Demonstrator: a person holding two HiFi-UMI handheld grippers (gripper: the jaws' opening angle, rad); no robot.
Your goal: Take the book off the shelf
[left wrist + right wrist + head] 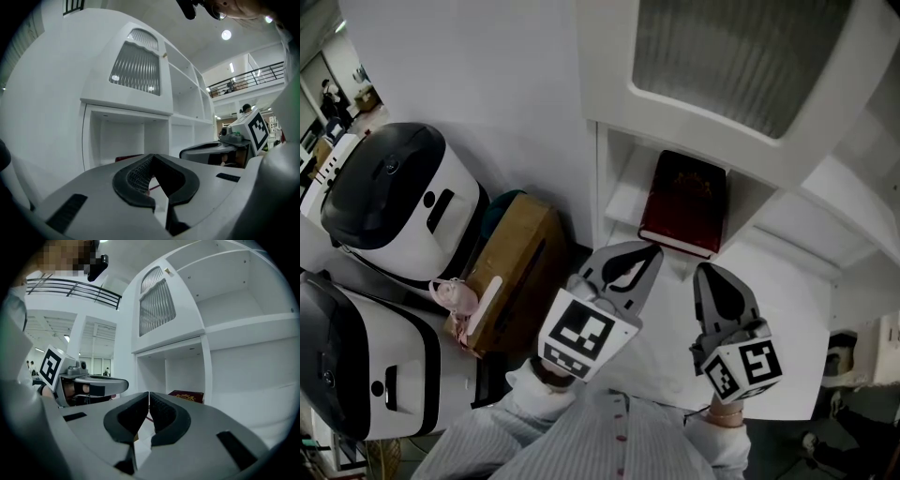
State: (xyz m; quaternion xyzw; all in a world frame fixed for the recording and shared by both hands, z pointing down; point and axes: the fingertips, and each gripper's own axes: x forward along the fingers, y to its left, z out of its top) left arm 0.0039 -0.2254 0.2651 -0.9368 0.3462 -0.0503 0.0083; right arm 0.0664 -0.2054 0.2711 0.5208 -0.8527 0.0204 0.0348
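A dark red book (684,202) lies flat in the low open compartment of the white shelf unit (614,202), its near edge sticking out over the shelf's front. The right gripper view shows the book (188,395) just past the jaws; in the left gripper view only a red strip of the book (129,158) shows. My left gripper (649,253) hangs shut just left of the book's near corner, holding nothing. My right gripper (712,272) is shut and empty too, a little in front of the book's near edge. The left gripper (152,157) and the right gripper (148,393) each have their tips together.
A white ledge (759,309) runs under both grippers. Left of the shelf stand a brown cardboard box (514,272) and two white-and-black machines (389,202). A ribbed cabinet door (741,47) sits above the compartment. The person's striped sleeves (581,441) fill the bottom.
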